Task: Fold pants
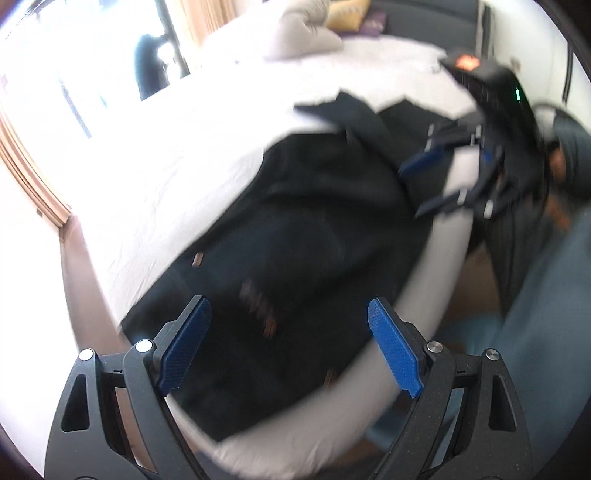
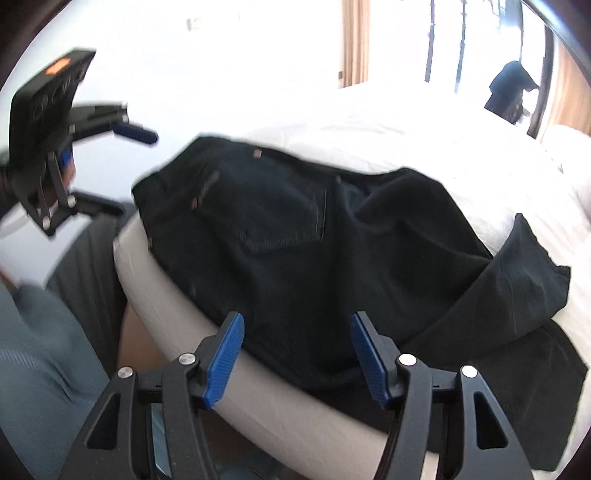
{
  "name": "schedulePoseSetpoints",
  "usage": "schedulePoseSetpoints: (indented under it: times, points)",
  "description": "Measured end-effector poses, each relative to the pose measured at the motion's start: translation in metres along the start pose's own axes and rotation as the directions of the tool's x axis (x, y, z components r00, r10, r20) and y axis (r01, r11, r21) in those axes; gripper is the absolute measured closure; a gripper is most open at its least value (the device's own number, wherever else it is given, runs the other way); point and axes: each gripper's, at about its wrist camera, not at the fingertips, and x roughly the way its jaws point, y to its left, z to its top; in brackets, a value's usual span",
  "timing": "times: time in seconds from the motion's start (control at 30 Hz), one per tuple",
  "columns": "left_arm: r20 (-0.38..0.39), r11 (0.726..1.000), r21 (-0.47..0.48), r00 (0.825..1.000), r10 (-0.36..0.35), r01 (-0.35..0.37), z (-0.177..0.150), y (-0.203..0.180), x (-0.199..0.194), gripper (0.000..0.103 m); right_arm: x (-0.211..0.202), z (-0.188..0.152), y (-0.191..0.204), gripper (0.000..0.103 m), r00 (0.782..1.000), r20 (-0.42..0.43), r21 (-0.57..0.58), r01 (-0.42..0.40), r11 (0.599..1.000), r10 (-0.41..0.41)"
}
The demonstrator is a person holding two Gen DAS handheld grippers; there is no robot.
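Note:
Black pants (image 1: 314, 229) lie crumpled along the near edge of a white bed (image 1: 184, 147), waist end with a back pocket (image 2: 280, 218) facing up and a leg folded over to the right (image 2: 517, 273). My left gripper (image 1: 287, 301) hovers above the waist part, open, with nothing between its blue pads (image 1: 395, 354). My right gripper (image 2: 295, 315) hangs open over the pants (image 2: 295, 229) near the mattress edge, also empty. Each gripper shows in the other's view: the right gripper (image 1: 410, 192) at the far right, the left gripper (image 2: 138, 173) at the upper left, both clear of the cloth.
The bed (image 2: 406, 129) stretches away toward a bright window with tan curtains (image 2: 354, 40). A white pillow (image 1: 303, 33) and a yellow cushion (image 1: 349, 14) sit at its far end. A person's blue-grey trouser legs (image 2: 37, 350) stand against the mattress side. Brown floor (image 1: 85, 266) runs alongside.

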Motion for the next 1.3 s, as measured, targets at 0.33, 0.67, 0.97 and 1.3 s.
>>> schedulePoseSetpoints:
  times: [0.33, 0.67, 0.97, 1.3]
  points:
    - [-0.192, 0.989, -0.142, 0.979, -0.066, 0.039, 0.006, -0.001, 0.116, 0.018, 0.061, -0.014, -0.013, 0.039, 0.984, -0.155, 0.088, 0.099, 0.991, -0.084]
    - [-0.092, 0.981, -0.151, 0.986, -0.136, 0.121, 0.081, -0.017, 0.122, 0.026, 0.056, -0.02, -0.016, 0.038, 0.991, -0.13, 0.149, 0.058, 0.987, -0.038]
    - [-0.051, 0.964, -0.221, 0.985, -0.164, 0.149, 0.102, -0.022, 0.131, 0.035, -0.027, -0.017, -0.08, 0.033, 0.994, 0.009, 0.348, 0.1, 0.932, -0.11]
    - [-0.103, 0.957, -0.276, 0.987, -0.119, 0.087, 0.11, -0.031, 0.188, 0.036, -0.023, 0.077, -0.225, 0.03, 0.903, -0.062, 0.57, 0.381, 0.728, -0.424]
